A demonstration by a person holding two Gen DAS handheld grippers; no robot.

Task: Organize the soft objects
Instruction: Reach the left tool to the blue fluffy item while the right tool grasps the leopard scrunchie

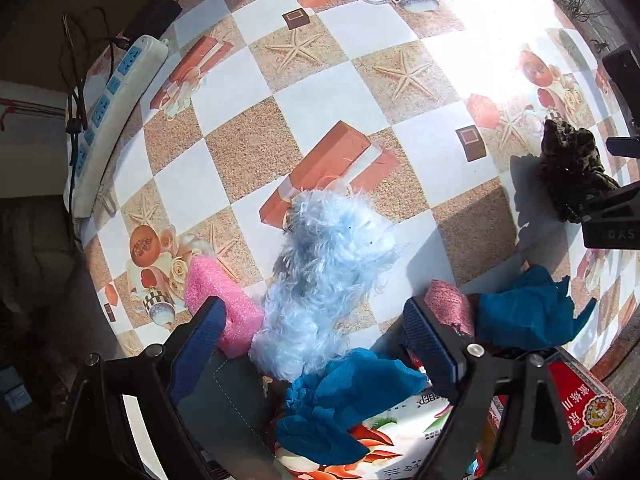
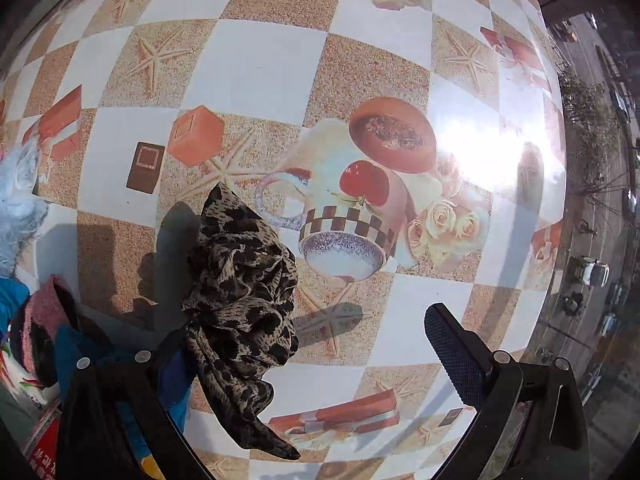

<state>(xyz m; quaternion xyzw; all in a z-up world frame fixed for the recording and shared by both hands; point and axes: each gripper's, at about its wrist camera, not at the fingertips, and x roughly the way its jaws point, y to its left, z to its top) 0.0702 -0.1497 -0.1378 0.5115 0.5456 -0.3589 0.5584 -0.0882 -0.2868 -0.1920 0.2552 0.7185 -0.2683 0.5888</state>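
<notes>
In the left wrist view a fluffy light-blue plush (image 1: 324, 280) stands between the open fingers of my left gripper (image 1: 316, 344), untouched by either pad. A pink foam piece (image 1: 220, 300) lies left of it, a crumpled blue cloth (image 1: 340, 404) lies below it, and another blue cloth (image 1: 524, 312) with a pink knit piece (image 1: 448, 308) lies to the right. In the right wrist view my right gripper (image 2: 320, 344) is open; a leopard-print cloth (image 2: 244, 296) hangs against its hidden left finger.
A patterned checkered tablecloth (image 1: 320, 92) covers the table. A white power strip (image 1: 116, 108) lies along the left edge. A printed box (image 1: 400, 440) and a red carton (image 1: 588, 412) sit under the cloths. The table's right edge (image 2: 560, 200) drops to a street.
</notes>
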